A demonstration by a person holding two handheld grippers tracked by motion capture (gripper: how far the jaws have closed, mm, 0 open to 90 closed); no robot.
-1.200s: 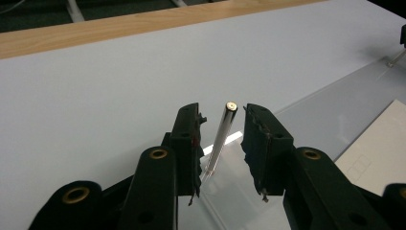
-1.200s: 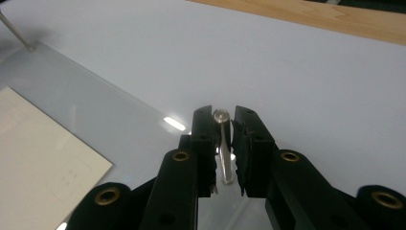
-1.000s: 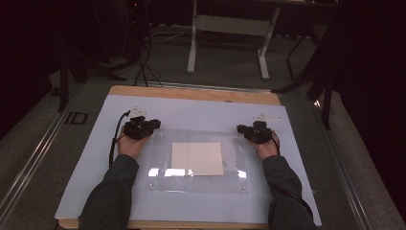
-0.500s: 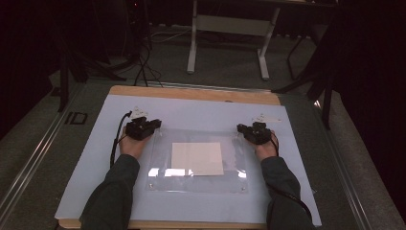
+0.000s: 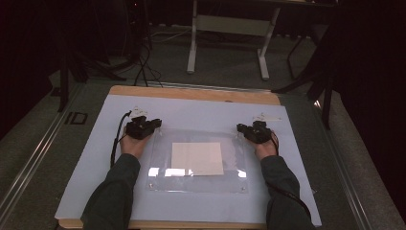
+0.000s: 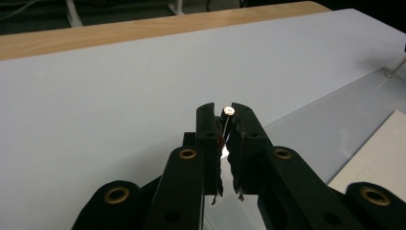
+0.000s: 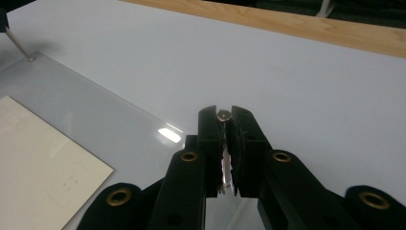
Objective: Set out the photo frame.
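At the clear acrylic sheet's (image 5: 196, 179) far left corner the left gripper (image 6: 225, 113) clenches a small silver screw (image 6: 229, 110), the cream paper card (image 5: 197, 158) lies mid-sheet on the pale blue surface (image 5: 95, 158), and the right gripper (image 7: 223, 115) pinches its own round-headed pin (image 7: 223, 114), so uneven pulling could skew the sheet.

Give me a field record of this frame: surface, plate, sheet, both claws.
surface: pale blue mat on a wooden table
plate: clear plate flat on the mat, small metal pegs at its corners
sheet: cream sheet lying at the plate's middle
left claw: left claw at the plate's far left corner, shut on a small metal peg
right claw: right claw at the far right corner, shut on a metal peg
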